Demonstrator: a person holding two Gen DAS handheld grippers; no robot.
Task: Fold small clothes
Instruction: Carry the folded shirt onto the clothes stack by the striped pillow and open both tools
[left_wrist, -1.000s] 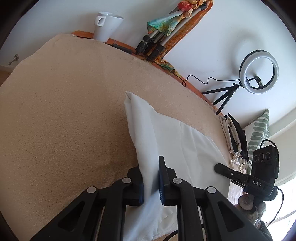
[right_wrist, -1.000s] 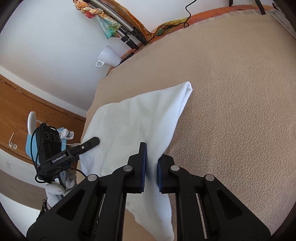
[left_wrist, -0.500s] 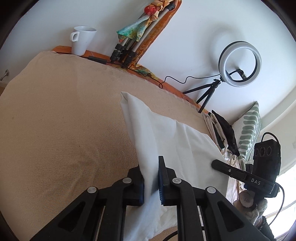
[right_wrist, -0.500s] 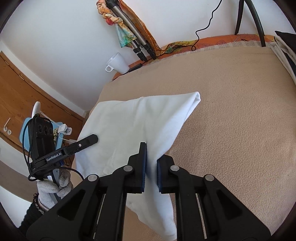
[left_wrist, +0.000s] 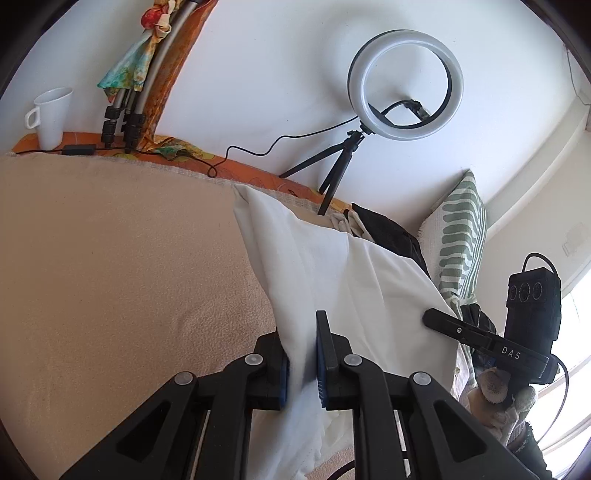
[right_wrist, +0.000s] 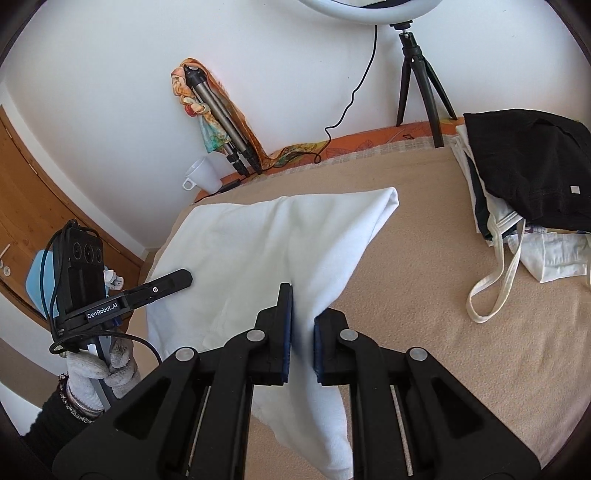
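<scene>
A white garment (left_wrist: 332, 273) is lifted off the beige blanket (left_wrist: 110, 258), stretched between my two grippers. My left gripper (left_wrist: 301, 354) is shut on its near edge, with cloth hanging below the fingers. My right gripper (right_wrist: 303, 328) is shut on the opposite near edge of the white garment (right_wrist: 266, 243). The far folded corner of the garment (right_wrist: 388, 195) points toward the wall. Each gripper shows in the other's view, the right one (left_wrist: 480, 336) and the left one (right_wrist: 147, 295).
A pile of black and white clothes (right_wrist: 524, 177) lies at the right of the blanket. A white mug (left_wrist: 51, 114), folded tripods (left_wrist: 125, 110) and a ring light on a tripod (left_wrist: 404, 85) stand along the wall. A striped cushion (left_wrist: 458, 240) leans at the right.
Both grippers have risen and tilted up with the garment held, lifting it higher off the blanket. More of the wall, ring light and clothes pile came into view.
</scene>
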